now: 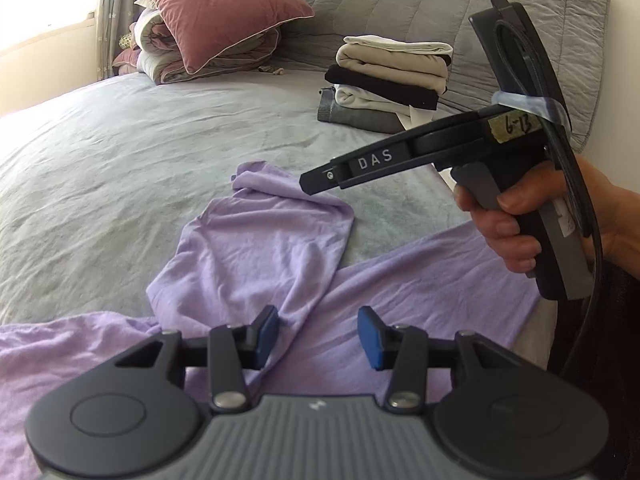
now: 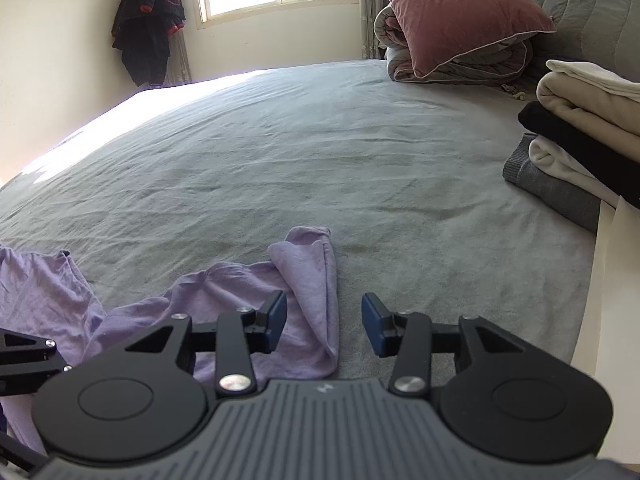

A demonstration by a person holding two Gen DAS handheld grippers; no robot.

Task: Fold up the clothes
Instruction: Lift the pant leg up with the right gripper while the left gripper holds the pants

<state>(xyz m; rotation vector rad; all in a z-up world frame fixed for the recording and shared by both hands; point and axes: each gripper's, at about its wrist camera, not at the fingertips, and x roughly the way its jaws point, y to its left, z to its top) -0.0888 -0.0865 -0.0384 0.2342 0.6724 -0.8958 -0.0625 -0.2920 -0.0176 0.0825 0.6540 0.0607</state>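
Both grippers, left gripper [image 1: 318,336] and right gripper [image 2: 324,326], hover released above the lilac garment [image 1: 260,240], positioned to grasp its sleeve for folding

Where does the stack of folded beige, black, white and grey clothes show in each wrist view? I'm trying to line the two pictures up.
Left wrist view: the stack of folded beige, black, white and grey clothes sits upper right of centre, on the grey bed sheet.
Right wrist view: the stack is at the right edge, partly cut off.
Shared landmark: the dusty-pink velvet pillow, left of the stack in both.
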